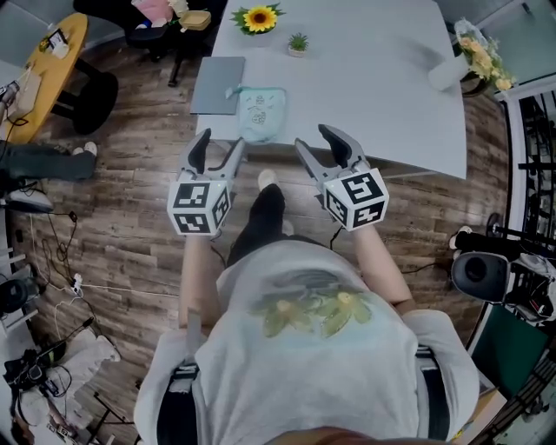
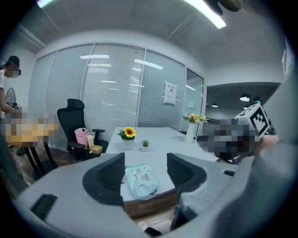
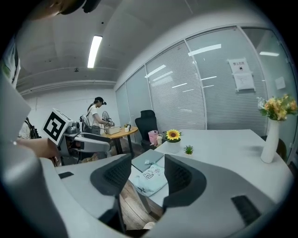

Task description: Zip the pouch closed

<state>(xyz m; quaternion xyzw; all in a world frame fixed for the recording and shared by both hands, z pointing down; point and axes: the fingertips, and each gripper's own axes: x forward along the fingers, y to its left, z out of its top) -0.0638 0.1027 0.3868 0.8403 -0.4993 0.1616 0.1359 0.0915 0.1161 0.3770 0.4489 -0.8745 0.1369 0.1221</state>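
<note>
A pale mint pouch (image 1: 261, 113) with small printed figures lies at the near edge of the white table (image 1: 373, 96). It also shows between the jaws in the left gripper view, pouch (image 2: 142, 180), and in the right gripper view, pouch (image 3: 151, 179). My left gripper (image 1: 219, 146) hangs open over the floor just short of the table edge, left of the pouch. My right gripper (image 1: 319, 141) is open too, to the pouch's right and short of the edge. Nothing sits between either pair of jaws.
A grey laptop (image 1: 217, 84) lies beside the pouch. A sunflower pot (image 1: 259, 18) and a small green plant (image 1: 298, 43) stand at the far edge, a white vase of flowers (image 1: 465, 56) at the right. A black office chair (image 2: 74, 125) and a round yellow table (image 1: 43, 65) stand left.
</note>
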